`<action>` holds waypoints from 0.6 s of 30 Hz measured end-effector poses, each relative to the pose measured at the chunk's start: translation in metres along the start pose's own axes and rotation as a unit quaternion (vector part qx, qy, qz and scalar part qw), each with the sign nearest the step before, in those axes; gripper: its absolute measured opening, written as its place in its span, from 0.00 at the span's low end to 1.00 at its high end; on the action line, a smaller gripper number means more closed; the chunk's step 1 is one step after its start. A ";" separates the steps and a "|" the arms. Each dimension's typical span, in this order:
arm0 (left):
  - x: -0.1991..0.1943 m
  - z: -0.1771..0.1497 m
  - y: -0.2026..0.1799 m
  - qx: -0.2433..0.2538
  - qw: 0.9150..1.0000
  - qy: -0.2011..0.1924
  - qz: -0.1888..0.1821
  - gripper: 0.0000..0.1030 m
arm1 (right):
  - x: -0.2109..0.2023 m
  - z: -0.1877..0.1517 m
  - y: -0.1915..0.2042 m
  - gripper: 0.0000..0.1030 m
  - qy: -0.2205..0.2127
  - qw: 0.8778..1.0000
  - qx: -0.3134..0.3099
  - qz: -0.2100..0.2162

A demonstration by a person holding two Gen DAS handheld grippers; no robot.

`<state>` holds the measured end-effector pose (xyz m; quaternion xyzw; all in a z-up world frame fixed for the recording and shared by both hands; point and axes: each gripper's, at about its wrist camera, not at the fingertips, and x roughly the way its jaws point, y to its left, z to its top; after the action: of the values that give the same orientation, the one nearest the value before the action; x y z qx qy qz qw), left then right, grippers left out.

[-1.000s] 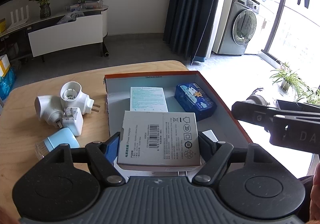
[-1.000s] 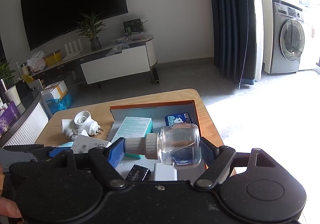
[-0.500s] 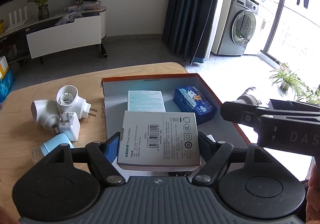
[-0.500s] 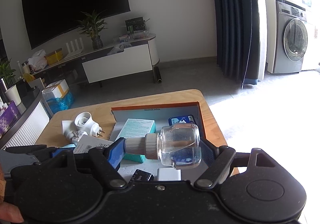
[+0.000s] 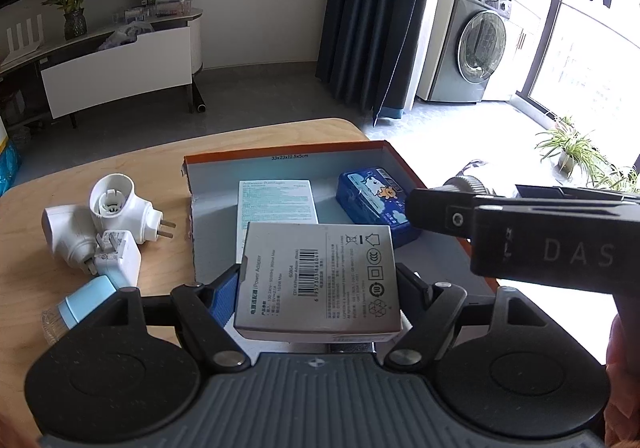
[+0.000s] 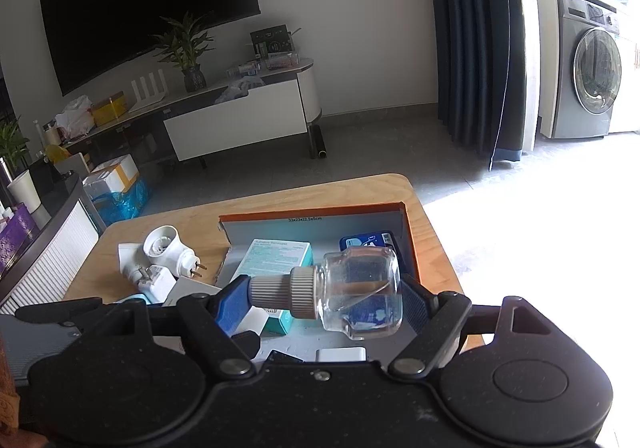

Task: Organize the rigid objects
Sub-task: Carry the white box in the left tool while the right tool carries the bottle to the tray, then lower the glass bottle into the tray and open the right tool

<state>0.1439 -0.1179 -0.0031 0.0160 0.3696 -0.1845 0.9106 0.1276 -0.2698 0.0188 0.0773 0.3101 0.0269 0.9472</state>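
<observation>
My left gripper (image 5: 318,282) is shut on a grey power adapter box (image 5: 320,280), held over the near end of the orange-rimmed cardboard tray (image 5: 280,150). My right gripper (image 6: 324,296) is shut on a clear glass bottle (image 6: 360,294) with a beige screw neck, lying sideways between the pads above the same tray (image 6: 312,210). Inside the tray lie a teal-white carton (image 5: 276,200) and a blue cartoon tin (image 5: 376,204). The right gripper's black body (image 5: 520,236) crosses the right side of the left wrist view.
On the wooden table (image 5: 120,168) left of the tray sit white plug adapters (image 5: 116,208), a white charger (image 5: 118,256) and a light-blue-capped bottle (image 5: 76,308). A small white block (image 6: 342,354) lies in the tray's near end. The table's right edge drops to the floor.
Both grippers keep their holds. In the left wrist view the right gripper's body has slid further left across the tray; the scene has shifted slightly.
</observation>
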 end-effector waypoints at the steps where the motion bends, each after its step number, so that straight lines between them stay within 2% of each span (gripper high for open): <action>1: 0.002 0.000 -0.001 0.002 1.000 0.001 0.000 0.77 | 0.001 0.001 0.001 0.90 0.001 1.000 -0.001 0.000; 18: 0.020 0.010 -0.007 0.012 1.000 0.006 -0.005 0.77 | 0.032 0.017 -0.004 0.90 0.017 1.000 -0.002 0.005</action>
<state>0.1616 -0.1326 -0.0089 0.0258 0.3726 -0.1936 0.9072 0.1632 -0.2732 0.0131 0.0767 0.3256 0.0332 0.9418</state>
